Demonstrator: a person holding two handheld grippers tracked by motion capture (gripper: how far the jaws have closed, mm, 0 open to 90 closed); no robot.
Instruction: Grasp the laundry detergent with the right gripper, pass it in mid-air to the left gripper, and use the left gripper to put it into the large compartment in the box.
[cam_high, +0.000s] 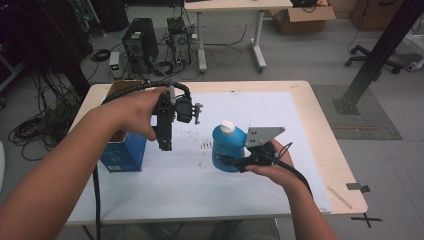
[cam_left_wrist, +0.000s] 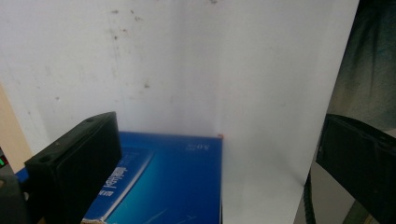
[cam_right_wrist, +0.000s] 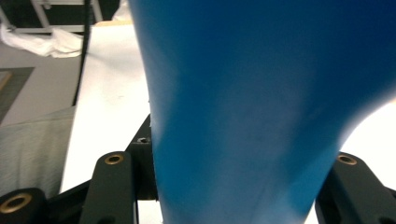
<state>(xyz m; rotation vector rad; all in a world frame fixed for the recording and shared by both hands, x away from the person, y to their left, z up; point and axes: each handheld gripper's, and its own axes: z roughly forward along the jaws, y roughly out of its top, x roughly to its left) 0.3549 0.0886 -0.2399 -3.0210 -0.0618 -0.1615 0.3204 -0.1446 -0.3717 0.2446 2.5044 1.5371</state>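
Note:
A blue bottle (cam_high: 226, 149) with a white cap (cam_high: 228, 126) is held above the white mat (cam_high: 175, 185), right of centre. My right gripper (cam_high: 235, 162) is shut on its lower body from the right side. In the right gripper view the bottle (cam_right_wrist: 261, 93) stands between both black jaws of that gripper (cam_right_wrist: 233, 163). My left gripper (cam_high: 165, 144) points downward beside an open-topped blue box (cam_high: 122, 155) at the mat's left edge. Seen in the left gripper view, the jaws of that gripper (cam_left_wrist: 217, 123) stand wide apart with nothing between them, above the box (cam_left_wrist: 177, 186).
The wooden table (cam_high: 325, 125) carries the mat, which has small dark marks (cam_high: 205, 145) near its middle. A thin strip (cam_high: 340, 196) lies at the table's right front corner. Behind the table are computer towers (cam_high: 140, 40), cables, another desk (cam_high: 235, 5) and a black post (cam_high: 375, 55).

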